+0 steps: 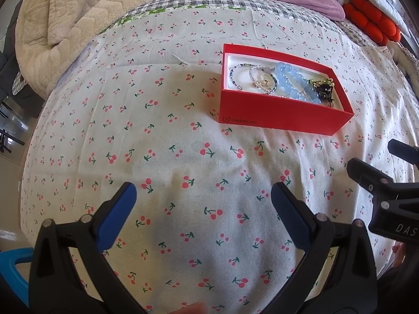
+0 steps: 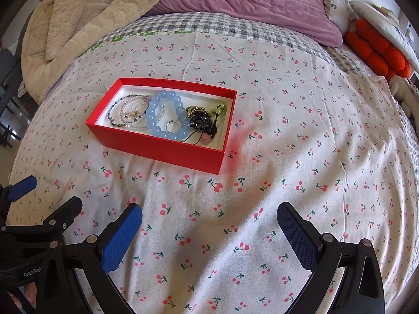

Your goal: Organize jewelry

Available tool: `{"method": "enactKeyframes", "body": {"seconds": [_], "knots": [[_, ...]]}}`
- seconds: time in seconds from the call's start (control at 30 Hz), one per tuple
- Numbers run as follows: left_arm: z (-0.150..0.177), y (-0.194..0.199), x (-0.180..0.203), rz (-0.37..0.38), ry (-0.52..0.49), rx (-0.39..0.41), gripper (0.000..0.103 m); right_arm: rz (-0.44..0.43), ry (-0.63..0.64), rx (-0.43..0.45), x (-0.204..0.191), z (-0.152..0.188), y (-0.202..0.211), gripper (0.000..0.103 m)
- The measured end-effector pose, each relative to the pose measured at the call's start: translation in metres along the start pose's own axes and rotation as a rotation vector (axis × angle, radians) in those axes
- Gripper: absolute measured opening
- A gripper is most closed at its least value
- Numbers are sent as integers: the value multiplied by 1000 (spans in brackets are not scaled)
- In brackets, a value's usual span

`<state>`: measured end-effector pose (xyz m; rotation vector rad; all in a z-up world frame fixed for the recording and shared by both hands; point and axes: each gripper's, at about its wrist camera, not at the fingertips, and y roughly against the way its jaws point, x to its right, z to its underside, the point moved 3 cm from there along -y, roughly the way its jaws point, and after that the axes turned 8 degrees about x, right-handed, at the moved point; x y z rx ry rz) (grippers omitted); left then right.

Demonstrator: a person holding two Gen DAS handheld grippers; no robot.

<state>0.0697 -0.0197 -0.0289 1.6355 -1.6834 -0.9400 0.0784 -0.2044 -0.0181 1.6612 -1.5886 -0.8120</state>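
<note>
Item: red box (image 2: 157, 146), open-topped, white-lined, lying flat on the bed's cherry-print sheet (image 2: 288, 157), near the middle of the bed

Contents, left to right:
- thin beaded bracelets (image 2: 125, 112), several, overlapping at the left end
- blue bead bracelet (image 2: 167, 115), large round beads, in the middle, lying over a small silver ring (image 2: 171, 125)
- black bead cluster (image 2: 200, 120) with a green-and-gold piece touching it, at the right end

Tools:
- left claw (image 1: 204, 206), blue-padded fingers spread wide, nothing between them, hovering over bare sheet on the near side, well apart from the box
- right claw (image 2: 209, 225), fingers likewise spread and empty, over bare sheet near the box's near right corner

Surroundings: cream quilted blanket (image 2: 78, 26) heaped far left; purple pillow (image 2: 248, 2) far centre; orange plush (image 2: 377, 49) far right
</note>
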Motion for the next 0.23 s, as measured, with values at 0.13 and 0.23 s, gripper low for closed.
{"method": "enactKeyframes", "body": {"seconds": [0.13, 0.23], "knots": [[0, 1, 0, -1, -3, 6, 102, 2, 8, 1, -2, 1, 0, 103], [-2, 1, -1, 5, -11, 25, 102, 7, 9, 1, -2, 2, -1, 103]]}}
